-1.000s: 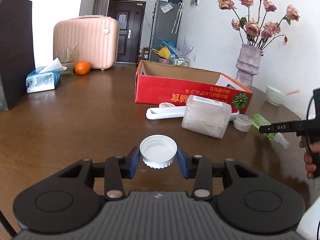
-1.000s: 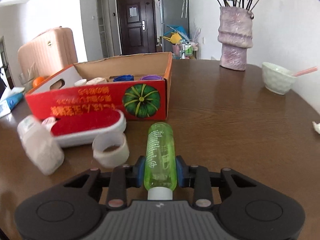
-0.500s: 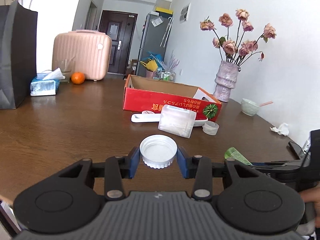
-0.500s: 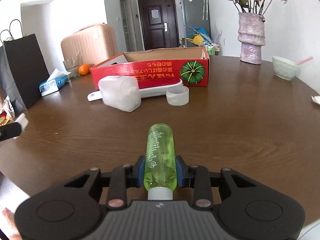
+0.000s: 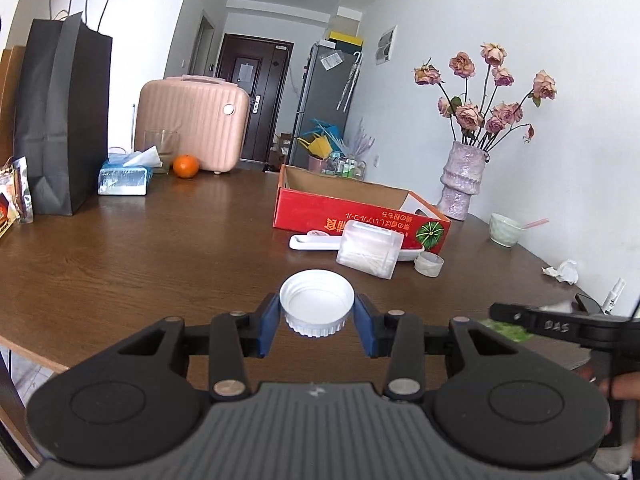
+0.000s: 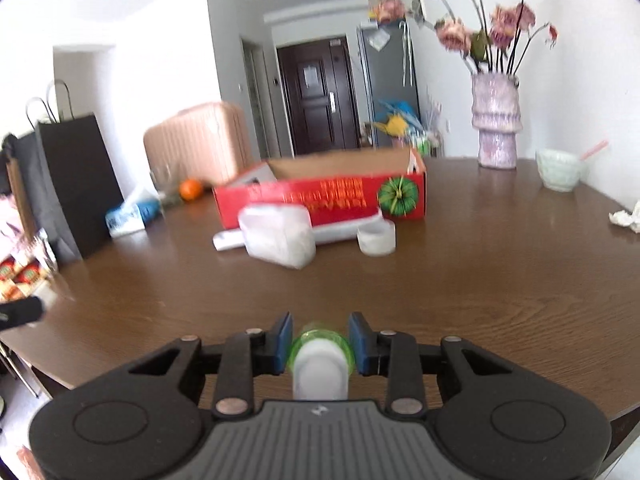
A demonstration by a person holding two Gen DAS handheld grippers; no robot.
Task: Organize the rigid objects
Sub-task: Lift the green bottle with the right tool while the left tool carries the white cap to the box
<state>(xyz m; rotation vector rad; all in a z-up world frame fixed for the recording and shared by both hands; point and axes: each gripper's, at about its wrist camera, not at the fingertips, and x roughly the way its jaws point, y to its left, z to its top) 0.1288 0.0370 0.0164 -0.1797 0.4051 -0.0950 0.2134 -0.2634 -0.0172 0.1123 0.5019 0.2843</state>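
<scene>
Holding loot midway — left gripper [image 5: 317, 322] clamps a white cap [image 5: 317, 307], right gripper [image 6: 320, 344] a green bottle [image 6: 320, 350]; three items wait near the red box [image 5: 352, 222].

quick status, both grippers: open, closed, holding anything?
Left gripper: closed on a white cap, rim up.
Right gripper: closed on a green bottle, its white end toward the camera.
</scene>
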